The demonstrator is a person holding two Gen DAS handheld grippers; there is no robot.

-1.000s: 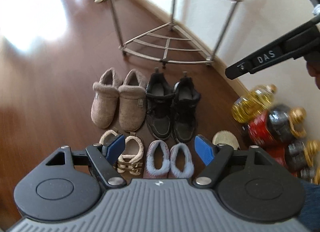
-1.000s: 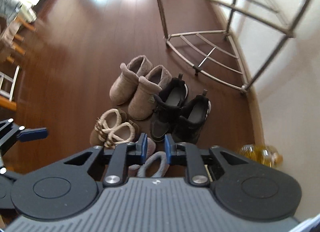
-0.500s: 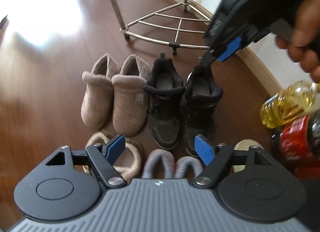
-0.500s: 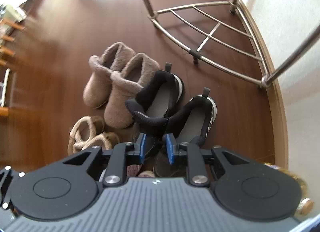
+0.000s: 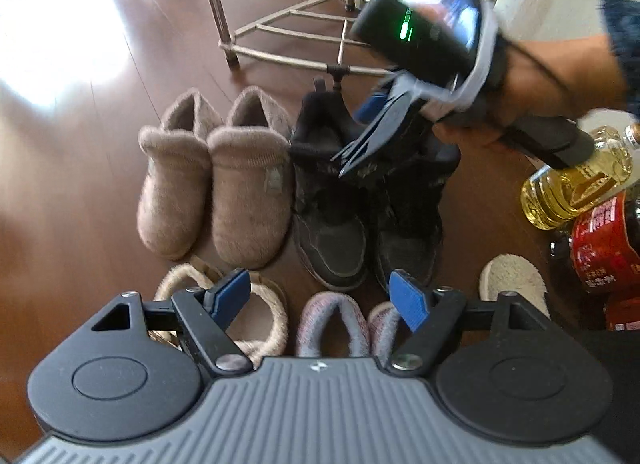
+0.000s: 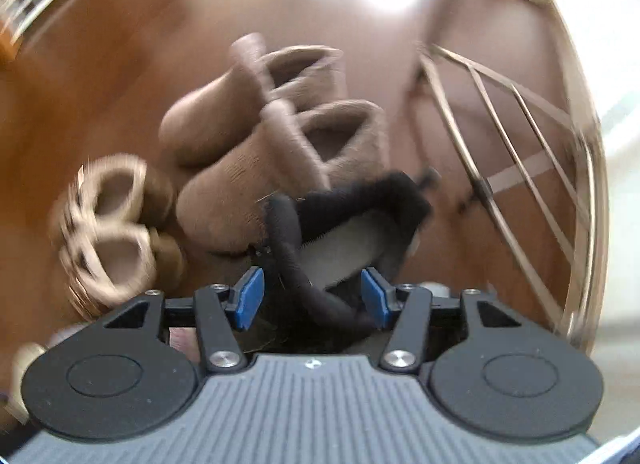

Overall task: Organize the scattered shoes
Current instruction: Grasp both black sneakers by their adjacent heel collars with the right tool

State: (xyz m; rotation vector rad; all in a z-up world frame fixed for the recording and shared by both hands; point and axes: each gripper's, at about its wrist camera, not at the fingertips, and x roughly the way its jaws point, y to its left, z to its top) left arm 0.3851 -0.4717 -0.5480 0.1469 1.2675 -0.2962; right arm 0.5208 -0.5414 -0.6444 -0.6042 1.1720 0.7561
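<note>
Floor (image 5: pixel 100 151): dark brown wood boards, smooth, glossy, strong glare. Rack (image 5: pixel 280 29): bare metal tube and rod, polished. Tan slippers (image 5: pixel 212 183): fuzzy knitted cloth, matt. Black shoes (image 5: pixel 344 240): matt fabric uppers, padded cloth collars, grey cloth lining. Woven sandals (image 5: pixel 260 304): rough braided rope-like straps. Grey slippers (image 5: pixel 332 316): fleecy cloth. Oil bottle (image 5: pixel 576 187): clear glossy plastic. Red-labelled bottle (image 5: pixel 604 248): glossy, paper or film label. Left gripper (image 5: pixel 320 298): matt black plastic, ribbed grey body, blue rubbery pads (image 5: pixel 408 300), bright metal screws.
</note>
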